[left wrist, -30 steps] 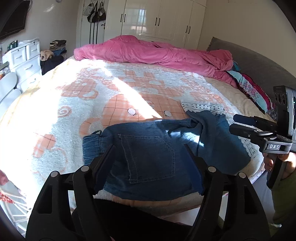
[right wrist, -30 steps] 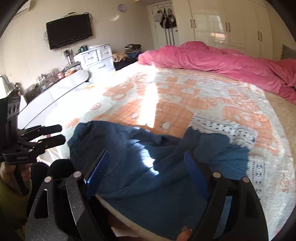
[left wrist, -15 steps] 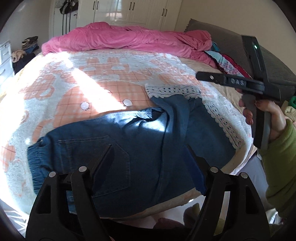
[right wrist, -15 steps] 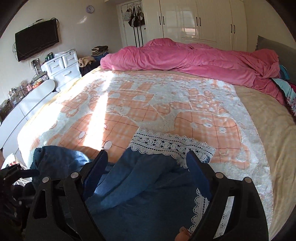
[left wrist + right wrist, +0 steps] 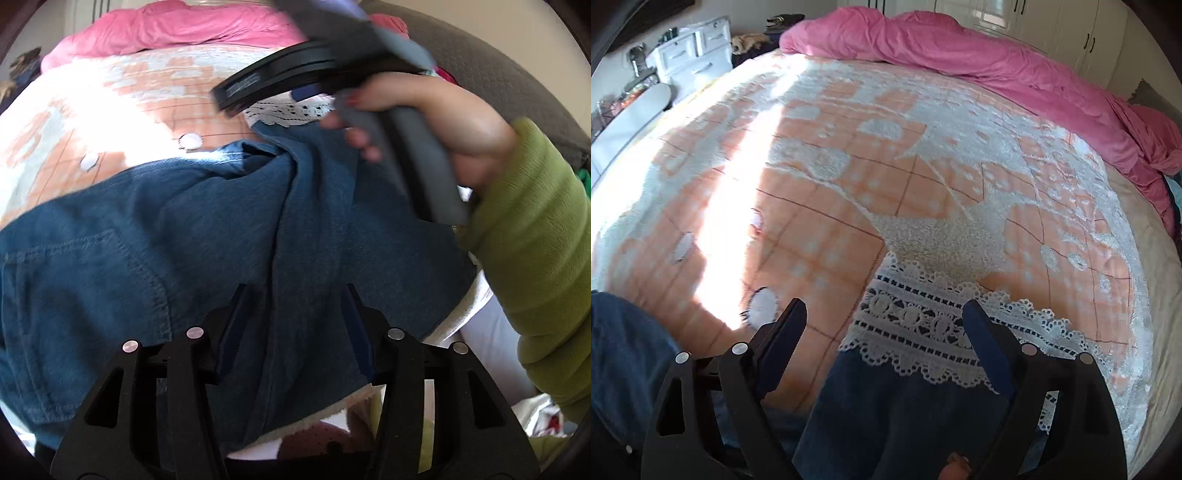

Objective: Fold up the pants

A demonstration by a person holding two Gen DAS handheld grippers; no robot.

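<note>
The jeans [image 5: 229, 236] are lying across the near edge of the bed [image 5: 849, 166], part hanging over it, so a one-sided pull risks dragging them off. The left gripper [image 5: 291, 325] is hovering low above the denim, jaws apart. The right gripper [image 5: 886, 332] is pointing over the lace hem [image 5: 923, 325], jaws apart, empty.

pants [image 5: 229, 236] on bed [image 5: 849, 155] near edge, duvet [image 5: 960, 48] behind, dresser [image 5: 694, 51] left

Both wrist views close above pants [image 5: 221, 236]
</note>
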